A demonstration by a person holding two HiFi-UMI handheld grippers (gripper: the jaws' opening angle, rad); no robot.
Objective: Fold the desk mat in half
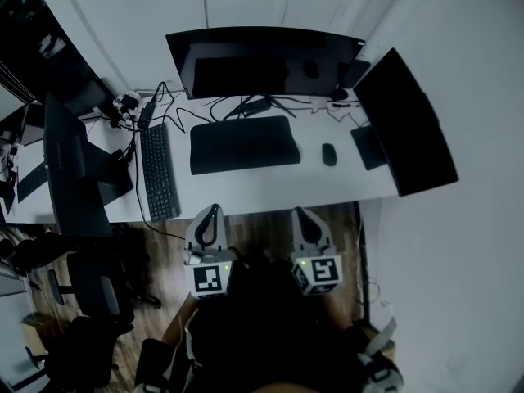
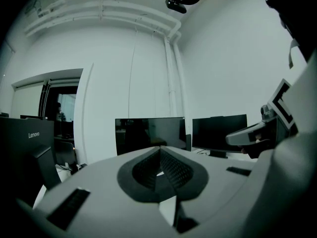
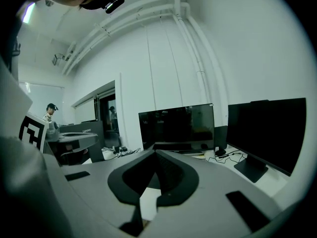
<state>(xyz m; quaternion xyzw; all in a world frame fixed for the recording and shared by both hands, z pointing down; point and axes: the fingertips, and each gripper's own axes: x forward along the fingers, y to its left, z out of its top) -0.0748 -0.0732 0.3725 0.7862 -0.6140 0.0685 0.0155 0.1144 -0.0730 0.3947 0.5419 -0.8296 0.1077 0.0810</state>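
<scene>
A black desk mat (image 1: 244,143) lies flat on the white desk (image 1: 270,188), in front of the middle monitor (image 1: 260,60). My left gripper (image 1: 211,213) and right gripper (image 1: 301,216) hang side by side in front of the desk's near edge, above the wooden floor. Both are shut with nothing between their jaws, and neither touches the mat. In the left gripper view the left gripper (image 2: 159,151) points level at the monitor (image 2: 150,134). The right gripper (image 3: 155,155) also faces a monitor (image 3: 177,126). The mat is hidden behind the jaws in both gripper views.
A black keyboard (image 1: 159,172) lies left of the mat, a mouse (image 1: 329,155) to its right. A second monitor (image 1: 406,124) stands at the right, a Lenovo monitor (image 1: 74,170) at the left. Cables (image 1: 176,109) run behind the keyboard. An office chair (image 1: 90,283) stands lower left.
</scene>
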